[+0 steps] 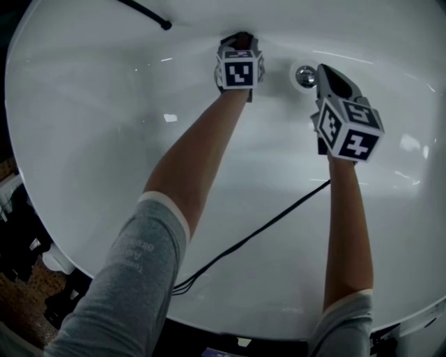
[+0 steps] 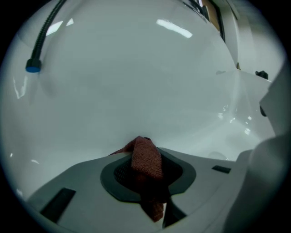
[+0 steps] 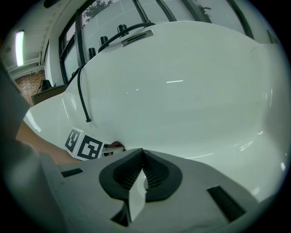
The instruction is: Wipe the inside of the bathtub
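- My left gripper has its jaws pinching a reddish-brown cloth.
- The cloth is a narrow folded strip. Its long axis runs along the line of the jaws, from the base between them up to the tips.
- Its front end pokes out just past the tips and points away from me, at the white wall of the bathtub. The lower end hangs down between the jaws.
- In the head view this gripper is deep inside the tub, at the far wall, with my arm stretched out over the bottom.
- I cannot tell whether the cloth is pressed onto the wall or only close to it.
- My right gripper has its jaws pressed together at the tips, with nothing between them.
- It hovers inside the tub just to the right of the left gripper, near a round chrome fitting in the wall.
- A black hose hangs down the wall to the left of the left gripper, well apart from it.
- A black cable lies across the bottom of the tub, running from below the right gripper to the near rim.
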The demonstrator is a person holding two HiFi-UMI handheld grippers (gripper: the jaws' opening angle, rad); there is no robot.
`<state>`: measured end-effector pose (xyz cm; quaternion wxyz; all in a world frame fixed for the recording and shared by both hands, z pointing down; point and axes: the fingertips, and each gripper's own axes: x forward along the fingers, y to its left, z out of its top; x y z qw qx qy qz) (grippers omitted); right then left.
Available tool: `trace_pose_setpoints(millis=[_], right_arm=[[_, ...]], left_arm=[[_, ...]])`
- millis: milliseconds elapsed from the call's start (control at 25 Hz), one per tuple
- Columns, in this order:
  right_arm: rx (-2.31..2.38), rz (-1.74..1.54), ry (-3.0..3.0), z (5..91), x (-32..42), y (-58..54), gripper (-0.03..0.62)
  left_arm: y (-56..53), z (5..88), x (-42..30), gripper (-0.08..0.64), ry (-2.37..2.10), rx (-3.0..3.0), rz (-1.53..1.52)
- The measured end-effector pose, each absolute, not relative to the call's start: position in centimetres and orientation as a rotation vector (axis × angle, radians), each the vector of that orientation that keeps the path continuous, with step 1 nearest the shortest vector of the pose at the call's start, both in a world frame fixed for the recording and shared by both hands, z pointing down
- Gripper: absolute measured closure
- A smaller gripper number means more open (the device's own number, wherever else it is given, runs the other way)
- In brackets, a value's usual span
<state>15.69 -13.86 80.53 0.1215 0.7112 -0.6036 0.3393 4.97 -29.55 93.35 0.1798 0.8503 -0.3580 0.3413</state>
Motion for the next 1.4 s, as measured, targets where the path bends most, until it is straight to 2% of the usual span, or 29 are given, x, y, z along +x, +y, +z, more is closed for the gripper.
trace_pose_setpoints(millis=[240,320,600,760,960,1240,1400], right_arm=[[2.079,0.980,-1.752,80.3,15.9,-13.7,0.584],[2.085,0.973,-1.755,80.0,16.1,-14.1,0.584],[2.100,0.967,-1.769,79.6,16.1,-14.6,0.584],[2.089,0.980,-1.765,80.0,15.4,-14.3,0.584],[2.088,0.971,-1.760,79.8,15.7,-13.8,0.584],[2.085,0.986,-1.728,80.7,16.8,-12.1,0.584],[2.080,1.004,-1.706,81.2,16.5,-11.6,0.584]], left_arm=[[-25.2,92.2,13.4,0.469,-0.735,2.547,0.964],[-25.2,92.0,13.7,0.470,-0.749,2.545,0.968],[-32.3,92.4,0.2,0.471,-1.139,2.372,0.999],[-32.6,93.1,-1.4,0.469,-1.110,2.334,1.031],[-28.3,94.9,2.3,0.469,-0.996,2.318,1.038],[-21.8,94.7,13.4,0.469,-0.690,2.443,1.009],[-20.1,94.4,14.4,0.469,-0.640,2.479,1.027]])
